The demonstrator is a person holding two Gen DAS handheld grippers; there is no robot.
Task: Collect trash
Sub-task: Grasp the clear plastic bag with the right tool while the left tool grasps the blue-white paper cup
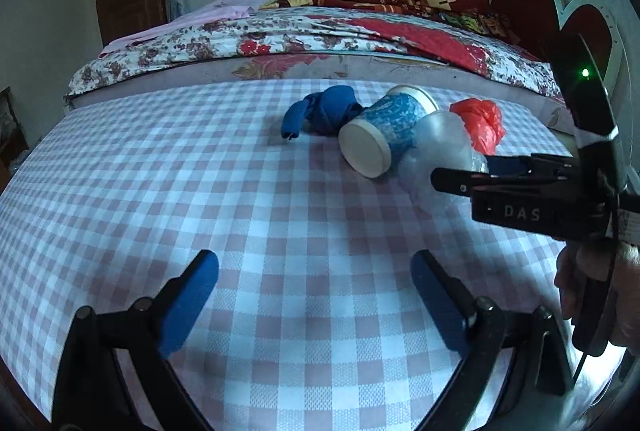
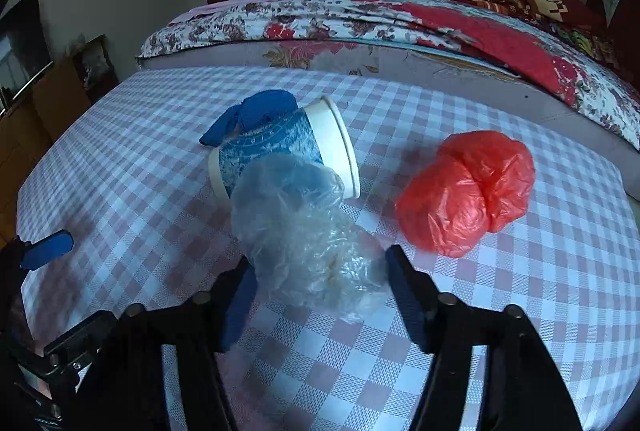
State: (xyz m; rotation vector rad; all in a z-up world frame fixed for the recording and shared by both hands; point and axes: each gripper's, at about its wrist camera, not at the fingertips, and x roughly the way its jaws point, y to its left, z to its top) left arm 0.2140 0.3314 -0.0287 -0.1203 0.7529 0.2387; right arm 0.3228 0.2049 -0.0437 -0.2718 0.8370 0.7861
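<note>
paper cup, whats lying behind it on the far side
A balled blue cloth lies behind the paper cup, touching it. How far the cloth runs under the cup is hidden.

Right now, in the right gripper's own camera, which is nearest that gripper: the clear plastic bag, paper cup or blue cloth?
1. Clear plastic bag, between the right gripper's fingers.
2. Paper cup, lying on its side just behind.
3. Blue cloth, behind the cup, farthest.
</note>
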